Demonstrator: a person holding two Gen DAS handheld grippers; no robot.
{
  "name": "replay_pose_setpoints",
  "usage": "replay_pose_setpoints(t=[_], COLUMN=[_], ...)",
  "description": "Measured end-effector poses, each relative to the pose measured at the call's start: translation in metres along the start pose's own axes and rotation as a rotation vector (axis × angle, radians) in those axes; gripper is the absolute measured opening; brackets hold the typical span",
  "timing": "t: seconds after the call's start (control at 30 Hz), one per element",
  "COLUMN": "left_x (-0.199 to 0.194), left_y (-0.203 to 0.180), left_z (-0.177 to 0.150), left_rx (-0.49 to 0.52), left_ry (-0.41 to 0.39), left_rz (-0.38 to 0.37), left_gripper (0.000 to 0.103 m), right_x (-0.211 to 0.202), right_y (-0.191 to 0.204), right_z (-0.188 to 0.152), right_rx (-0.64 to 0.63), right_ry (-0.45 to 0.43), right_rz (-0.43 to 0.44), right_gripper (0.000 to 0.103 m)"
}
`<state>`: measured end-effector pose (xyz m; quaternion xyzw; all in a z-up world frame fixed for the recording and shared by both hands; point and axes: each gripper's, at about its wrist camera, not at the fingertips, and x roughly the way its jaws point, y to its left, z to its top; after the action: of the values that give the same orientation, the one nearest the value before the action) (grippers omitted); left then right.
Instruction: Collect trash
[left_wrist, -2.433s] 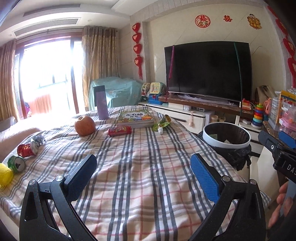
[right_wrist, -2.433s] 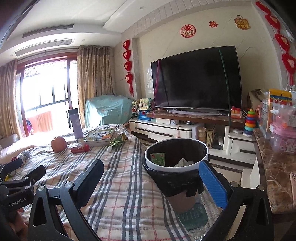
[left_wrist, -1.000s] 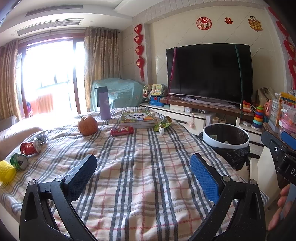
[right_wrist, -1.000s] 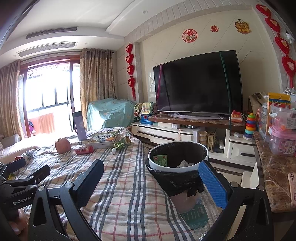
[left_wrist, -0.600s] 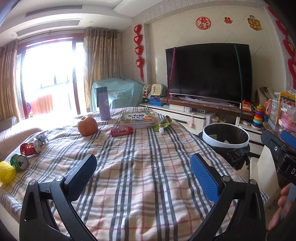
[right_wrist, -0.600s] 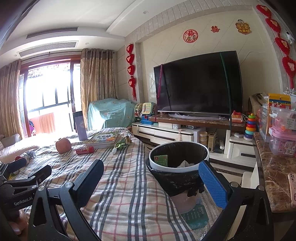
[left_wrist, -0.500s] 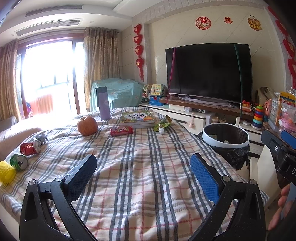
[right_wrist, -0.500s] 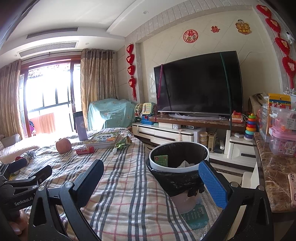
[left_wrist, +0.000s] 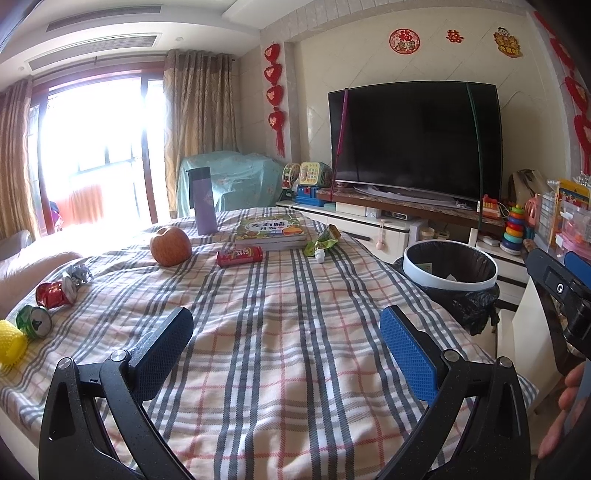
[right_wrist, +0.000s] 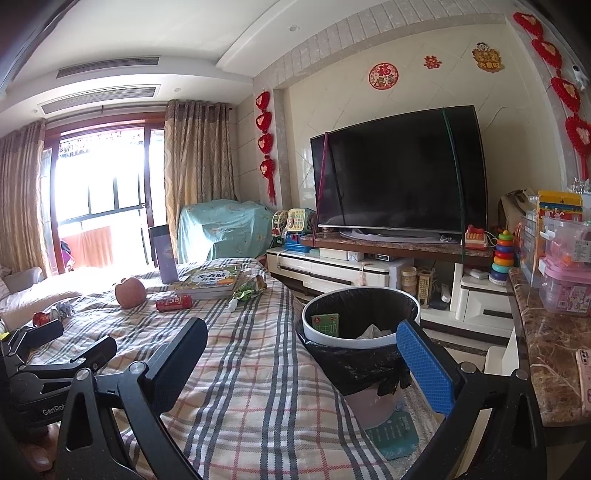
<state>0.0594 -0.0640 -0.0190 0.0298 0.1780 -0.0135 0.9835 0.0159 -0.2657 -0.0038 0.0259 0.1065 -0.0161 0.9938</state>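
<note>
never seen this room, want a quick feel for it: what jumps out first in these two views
The big dark television on the far wall, ringed by red hanging decorations, draws the eye first. In front lies a plaid-covered table with scattered items: an apple, a red snack tube, a green wrapper and crushed cans at its left edge. Beside the table's right edge stands a black-lined trash bin holding some rubbish, and both grippers hover open and empty.
</note>
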Motion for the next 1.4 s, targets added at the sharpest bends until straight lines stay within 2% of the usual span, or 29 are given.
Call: replay_pose_setpoints(t=[0.8, 1.4], left_x=[0.006, 0.013], left_y=[0.000, 0.004], left_z=[-0.001, -0.002], left_rx=[0.002, 0.000], left_ry=[0.008, 0.019], left_rz=[-0.008, -0.025], left_gripper=[0.103, 0.103], right_x=[0.002, 0.012], right_y=[0.002, 0.006], right_z=[0.000, -0.003], right_rx=[-0.006, 0.005], right_ry=[0.000, 0.031], right_rz=[0.014, 0.020], right_gripper=[0.103, 0.103])
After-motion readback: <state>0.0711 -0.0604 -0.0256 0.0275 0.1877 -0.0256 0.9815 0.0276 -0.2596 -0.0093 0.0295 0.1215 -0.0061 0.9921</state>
